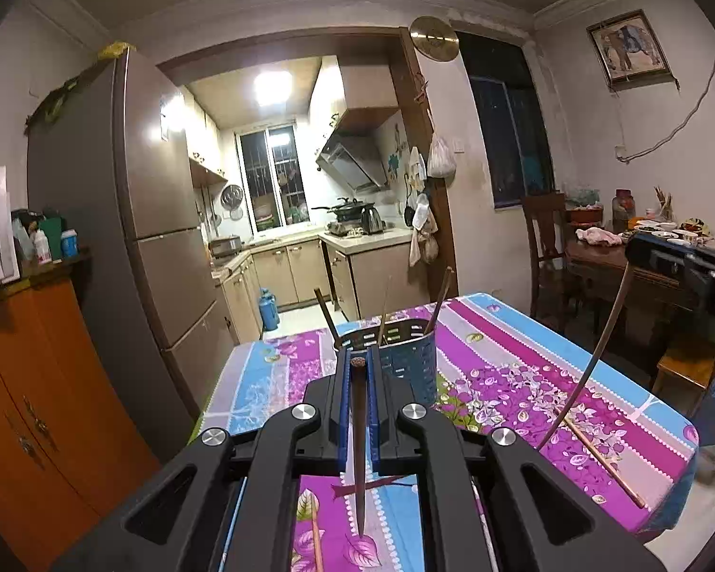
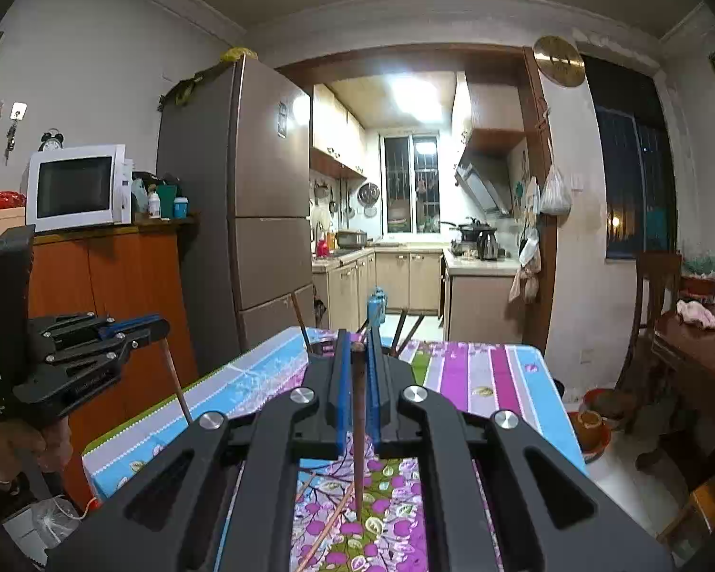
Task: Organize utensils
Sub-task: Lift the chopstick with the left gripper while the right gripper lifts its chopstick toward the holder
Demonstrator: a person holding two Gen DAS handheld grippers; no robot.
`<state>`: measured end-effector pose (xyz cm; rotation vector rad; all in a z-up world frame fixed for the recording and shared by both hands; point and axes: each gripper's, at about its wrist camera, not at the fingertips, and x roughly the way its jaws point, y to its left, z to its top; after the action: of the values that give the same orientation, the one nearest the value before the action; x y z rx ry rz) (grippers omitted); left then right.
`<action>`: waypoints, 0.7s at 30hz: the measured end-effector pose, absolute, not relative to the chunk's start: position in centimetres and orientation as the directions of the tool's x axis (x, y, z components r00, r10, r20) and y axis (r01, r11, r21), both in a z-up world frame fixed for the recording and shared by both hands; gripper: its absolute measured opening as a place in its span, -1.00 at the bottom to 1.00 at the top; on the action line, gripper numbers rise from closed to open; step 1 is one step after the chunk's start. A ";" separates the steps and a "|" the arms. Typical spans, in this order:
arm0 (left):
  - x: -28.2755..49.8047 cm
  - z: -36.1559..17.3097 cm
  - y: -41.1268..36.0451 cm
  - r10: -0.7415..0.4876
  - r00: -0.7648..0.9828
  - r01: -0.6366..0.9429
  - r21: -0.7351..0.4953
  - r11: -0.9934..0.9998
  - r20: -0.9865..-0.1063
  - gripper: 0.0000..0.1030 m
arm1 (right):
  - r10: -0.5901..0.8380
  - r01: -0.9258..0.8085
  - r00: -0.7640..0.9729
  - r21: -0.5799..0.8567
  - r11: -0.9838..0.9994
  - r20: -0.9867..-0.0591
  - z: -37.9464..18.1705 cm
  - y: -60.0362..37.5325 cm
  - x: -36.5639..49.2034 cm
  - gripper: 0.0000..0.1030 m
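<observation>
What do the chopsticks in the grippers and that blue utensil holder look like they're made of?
The chopstick clamped in the left hand-held gripper looks like dark wood, matte brown with a grainy cut end; the right hand-held gripper holds a similar chopstick. The utensil holder seems moulded plastic: matte teal, evenly perforated walls.

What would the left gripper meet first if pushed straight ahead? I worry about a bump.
Probably the blue utensil holder, just beyond the left gripper and its clamped chopstick; depth is unclear.
</observation>
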<state>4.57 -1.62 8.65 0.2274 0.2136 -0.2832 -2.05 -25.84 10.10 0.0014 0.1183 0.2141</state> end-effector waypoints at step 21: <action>5.7 9.8 -3.0 -0.259 0.936 0.310 0.205 0.928 -0.239 -0.85 | 0.248 -0.253 0.963 -0.038 0.967 -0.102 13.6 -24.8 0.0 -0.90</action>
<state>5.74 -3.05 9.81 0.2431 0.2102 -0.2938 -0.04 -24.77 13.55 -0.0509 0.0968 0.2538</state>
